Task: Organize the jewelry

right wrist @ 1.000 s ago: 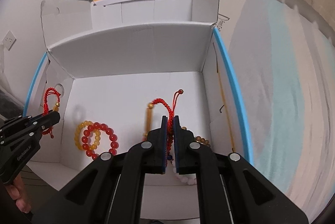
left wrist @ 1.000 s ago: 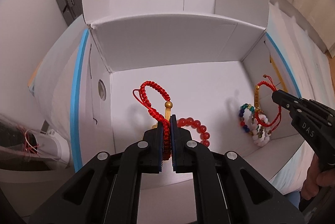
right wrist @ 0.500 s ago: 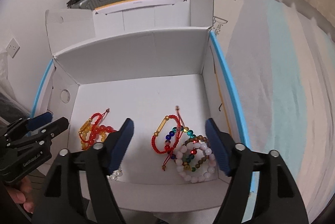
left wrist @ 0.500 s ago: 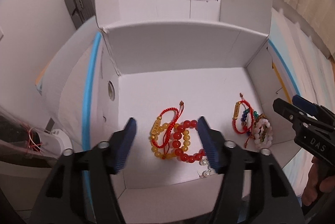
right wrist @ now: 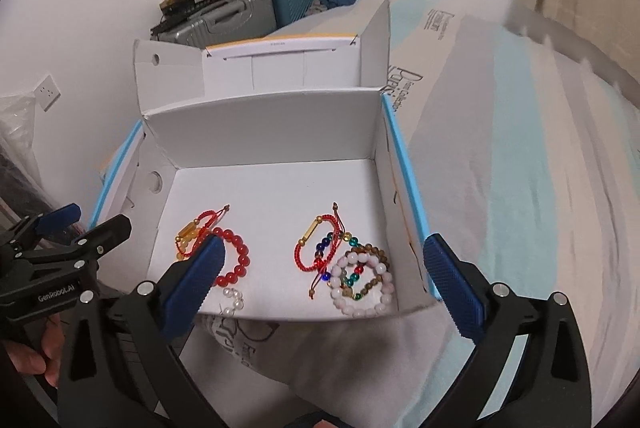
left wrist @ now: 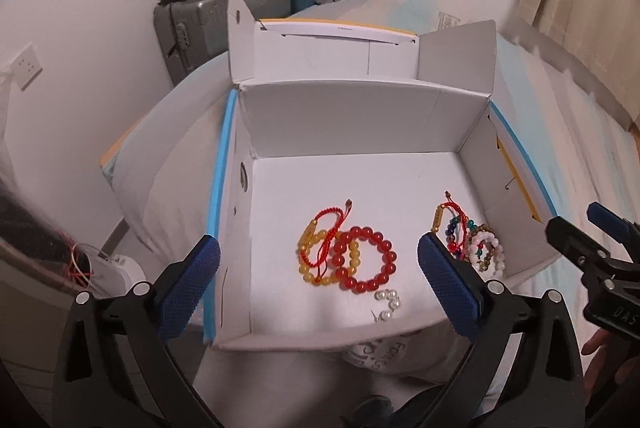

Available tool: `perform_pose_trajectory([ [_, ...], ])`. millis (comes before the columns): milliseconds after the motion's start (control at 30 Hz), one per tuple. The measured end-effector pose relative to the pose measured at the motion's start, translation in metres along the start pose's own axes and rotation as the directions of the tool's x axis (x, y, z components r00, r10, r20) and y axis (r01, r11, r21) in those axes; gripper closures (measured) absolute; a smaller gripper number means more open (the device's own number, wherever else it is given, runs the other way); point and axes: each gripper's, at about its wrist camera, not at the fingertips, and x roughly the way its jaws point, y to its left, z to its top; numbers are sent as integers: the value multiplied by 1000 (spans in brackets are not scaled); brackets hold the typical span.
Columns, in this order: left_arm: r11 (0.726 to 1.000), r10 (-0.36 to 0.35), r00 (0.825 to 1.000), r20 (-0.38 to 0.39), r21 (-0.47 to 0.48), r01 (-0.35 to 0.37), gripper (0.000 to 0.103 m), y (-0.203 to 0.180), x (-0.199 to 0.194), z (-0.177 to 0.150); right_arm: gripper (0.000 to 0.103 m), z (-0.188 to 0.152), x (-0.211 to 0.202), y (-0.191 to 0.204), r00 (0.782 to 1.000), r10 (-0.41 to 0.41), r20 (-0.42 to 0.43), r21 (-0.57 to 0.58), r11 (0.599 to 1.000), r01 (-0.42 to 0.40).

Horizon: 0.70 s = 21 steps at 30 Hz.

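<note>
Lying flat in white box (left wrist: 352,116), red cord bracelet (left wrist: 322,240), gold bar tilted, both grippers just spread wide, empty.

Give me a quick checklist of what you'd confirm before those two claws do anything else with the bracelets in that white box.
1. Left gripper empty: ok, jaws have just been opening, nothing between them.
2. Right gripper empty: ok, jaws just opened wide too.
3. Red cord bracelets released: ok, one lies on the yellow and red bead bracelets, the other beside the colored and pale bead bracelets.
4. All jewelry inside the box: ok, two piles on its floor.
5. Piles apart: ok, bare floor between them.
6. Small pearl piece sorted: cannot tell, it lies alone near the front wall.
</note>
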Motion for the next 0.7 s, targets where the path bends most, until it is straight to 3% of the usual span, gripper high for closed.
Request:
perform_pose_trajectory([
  [300,1000,29,998,49,-2,-29,6,-1,-26,-34,7,-33,-24,-5,999,-20,28,5,1000,20],
  [700,1000,17,997,80,-12,-16,6,-5,-52,-65,7,-64,-49,-2,998,-24,52,14,1000,23],
])
